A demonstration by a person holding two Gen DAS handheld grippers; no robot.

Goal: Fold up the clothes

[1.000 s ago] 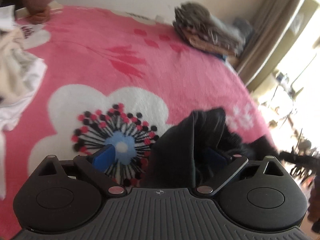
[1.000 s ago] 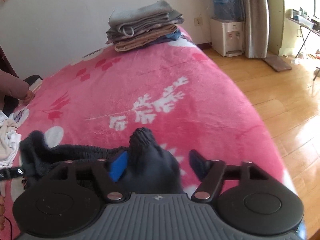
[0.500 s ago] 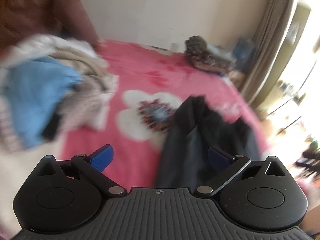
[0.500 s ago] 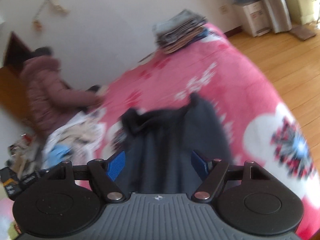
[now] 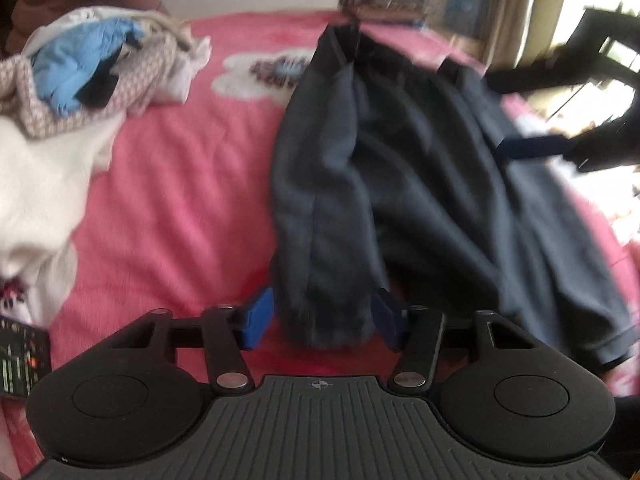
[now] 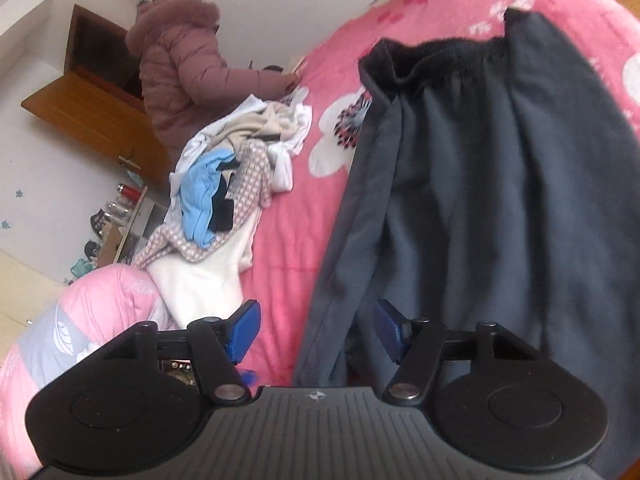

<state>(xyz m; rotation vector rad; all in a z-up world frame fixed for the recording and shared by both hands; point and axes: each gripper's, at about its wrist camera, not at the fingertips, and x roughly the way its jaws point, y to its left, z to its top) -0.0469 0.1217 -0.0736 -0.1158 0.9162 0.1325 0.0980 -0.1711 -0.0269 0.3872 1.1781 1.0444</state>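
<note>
Dark trousers spread lengthwise on pink bed, waistband at 12 o'clock, cuffs at 6.

Left claw closing; leg cuff between pads, whether pads press cloth yet, cannot tell. Right claw closing; trouser edge between pads, gap visible on left pad side.

Fabric judged soft, fleecy, limp, light; sags unless held at both ends. Best hold: cuffs or waistband corners.

Unfolded clothes heap at 9 o'clock.
</note>
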